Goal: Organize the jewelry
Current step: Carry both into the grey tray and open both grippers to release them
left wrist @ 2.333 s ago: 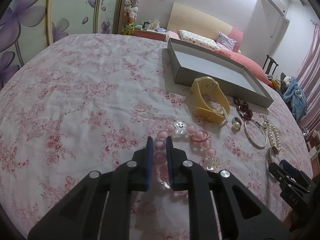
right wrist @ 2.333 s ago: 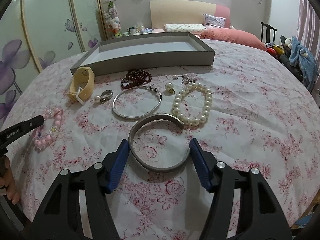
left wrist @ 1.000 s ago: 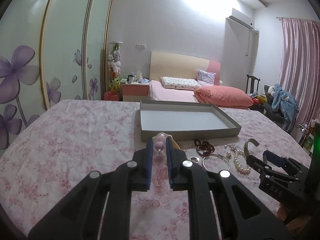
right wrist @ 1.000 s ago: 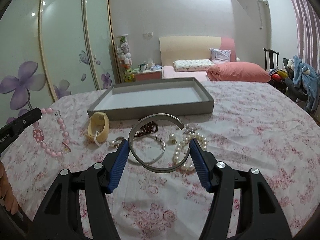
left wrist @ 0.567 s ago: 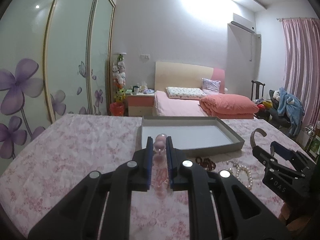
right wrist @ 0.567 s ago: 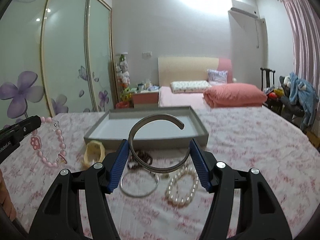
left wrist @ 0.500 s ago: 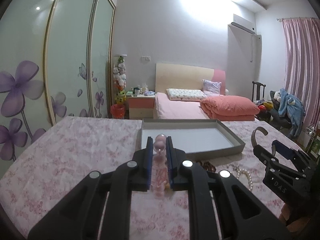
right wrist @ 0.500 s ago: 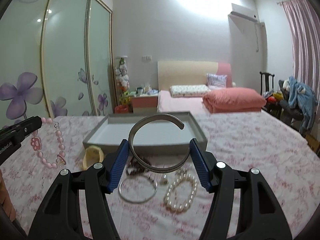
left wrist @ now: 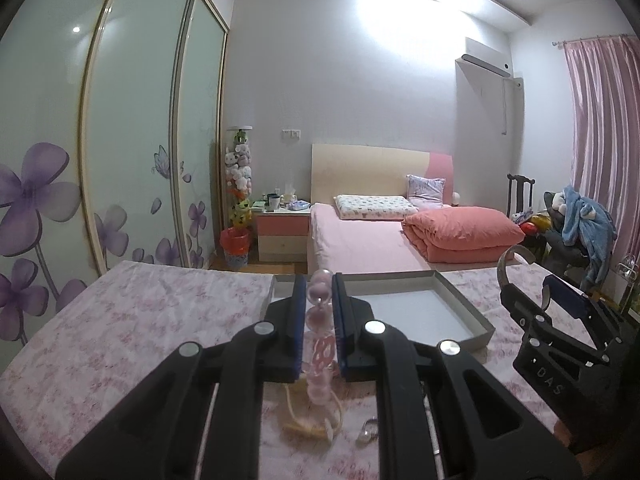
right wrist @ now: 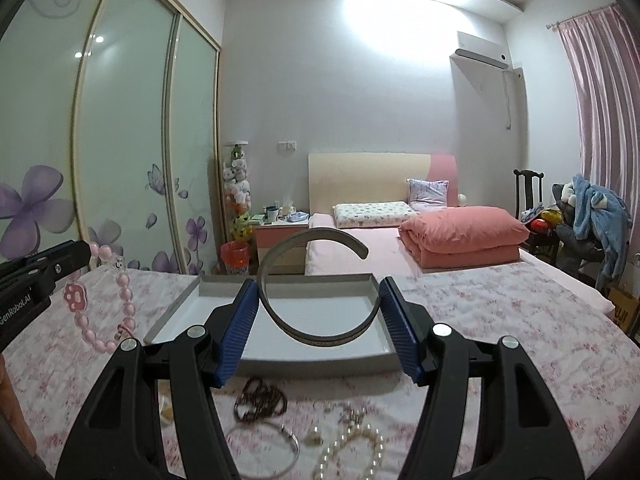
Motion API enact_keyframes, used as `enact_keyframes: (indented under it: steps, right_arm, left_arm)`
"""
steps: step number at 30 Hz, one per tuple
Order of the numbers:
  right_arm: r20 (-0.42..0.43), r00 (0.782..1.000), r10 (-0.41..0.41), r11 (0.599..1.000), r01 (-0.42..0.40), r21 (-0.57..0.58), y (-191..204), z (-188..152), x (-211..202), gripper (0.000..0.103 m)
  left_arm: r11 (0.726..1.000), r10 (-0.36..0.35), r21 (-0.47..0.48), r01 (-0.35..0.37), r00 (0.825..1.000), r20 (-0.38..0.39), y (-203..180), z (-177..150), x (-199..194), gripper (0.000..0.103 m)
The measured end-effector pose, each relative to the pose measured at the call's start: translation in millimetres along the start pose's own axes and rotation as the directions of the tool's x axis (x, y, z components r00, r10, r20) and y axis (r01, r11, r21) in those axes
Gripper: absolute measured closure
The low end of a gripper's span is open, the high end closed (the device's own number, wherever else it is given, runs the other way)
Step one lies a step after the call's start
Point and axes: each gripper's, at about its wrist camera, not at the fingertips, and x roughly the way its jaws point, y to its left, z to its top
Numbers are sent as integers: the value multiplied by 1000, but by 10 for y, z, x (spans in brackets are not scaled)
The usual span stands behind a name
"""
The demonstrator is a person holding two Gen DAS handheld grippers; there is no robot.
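Observation:
My left gripper (left wrist: 318, 292) is shut on a pink bead bracelet (left wrist: 320, 344), which hangs from its fingers above the table; the bracelet also shows in the right wrist view (right wrist: 100, 300). My right gripper (right wrist: 316, 300) is shut on an open silver cuff bangle (right wrist: 316, 284), held upright in the air. Both are raised in front of the grey tray (right wrist: 316, 354), whose inside shows bare; the tray also shows in the left wrist view (left wrist: 460, 316). The right gripper appears in the left wrist view at the right (left wrist: 532, 288).
On the floral tablecloth (right wrist: 520, 320) in front of the tray lie a dark red bead bracelet (right wrist: 260, 398), a thin silver bangle (right wrist: 272, 452), a pearl bracelet (right wrist: 352, 452) and a yellow watch band (left wrist: 312, 424). A bed and wardrobe stand behind.
Both grippers have lifted their bracelets off the table and moved them forward toward the tray. The views have tilted up from the table to the room.

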Motion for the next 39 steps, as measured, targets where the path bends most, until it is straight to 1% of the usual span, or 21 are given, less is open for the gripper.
enact_keyframes:
  steps: [8, 12, 14, 17, 19, 21, 23, 24, 26, 27, 28, 31, 33, 34, 35, 36, 39]
  right_arm:
    - [-3, 1000, -11, 1000, 11, -11, 14, 44, 369, 40]
    - [-36, 999, -12, 1000, 12, 0, 19, 84, 683, 40]
    - [-62, 998, -9, 1000, 9, -3, 29, 90, 845, 40]
    - [-112, 994, -2, 1000, 0, -13, 79, 48, 1058, 40]
    - [-176, 984, 12, 1000, -15, -15, 107, 5, 1231, 40]
    - [-245, 969, 24, 999, -29, -14, 114, -62, 1385, 40]
    - [-320, 947, 34, 999, -39, -10, 116, -142, 1537, 40]
    - [-343, 939, 35, 999, -41, -9, 116, -174, 1583, 40]
    - [-404, 913, 44, 999, -46, 7, 107, -206, 1696, 40]
    - [-420, 906, 43, 999, -43, 9, 105, -208, 1727, 40]
    - [-450, 892, 37, 999, -38, 6, 106, -223, 1768, 40]
    - [-532, 845, 61, 998, -44, 44, 79, -282, 1891, 40]
    - [-563, 823, 67, 997, -38, 62, 56, -323, 1934, 39]
    - [-568, 820, 71, 997, -36, 72, 42, -328, 1929, 37]
    - [-563, 823, 73, 996, -36, 77, 23, -315, 1917, 30]
    - [-551, 832, 72, 996, -34, 79, 10, -287, 1872, 26]
    - [-509, 858, 76, 996, -39, 83, -54, -165, 1722, 25]
  left_arm:
    - [1000, 17, 8, -17, 1000, -18, -31, 98, 496, 90]
    - [1000, 20, 15, -19, 999, -30, -50, 152, 800, 90]
    - [1000, 20, 15, -20, 999, -41, -59, 168, 955, 90]
    - [1000, 10, -3, -11, 997, -81, -74, 159, 1244, 90]
    - [1000, 2, -15, -4, 994, -111, -50, 133, 1405, 90]
    - [1000, -8, -28, 3, 989, -148, -44, 91, 1563, 90]
    - [999, -14, -34, 8, 983, -181, -38, 27, 1683, 90]
    - [999, -16, -35, 9, 980, -199, -39, -6, 1752, 90]
    - [999, -19, -35, 11, 974, -227, -50, -71, 1861, 90]
    - [999, -20, -36, 11, 971, -237, -50, -101, 1898, 90]
    - [999, -22, -40, 13, 968, -251, -50, -134, 1933, 90]
    - [999, -30, -47, 18, 958, -284, -60, -194, 2003, 89]
    - [998, -44, -54, 28, 950, -308, -65, -206, 2045, 88]
    - [997, -56, -64, 37, 947, -316, -51, -209, 2053, 86]
    - [996, -64, -74, 42, 945, -321, -35, -203, 2052, 79]
    - [995, -71, -89, 45, 945, -320, -9, -182, 2030, 71]
    - [992, -70, -119, 37, 955, -289, 120, -88, 1896, 68]
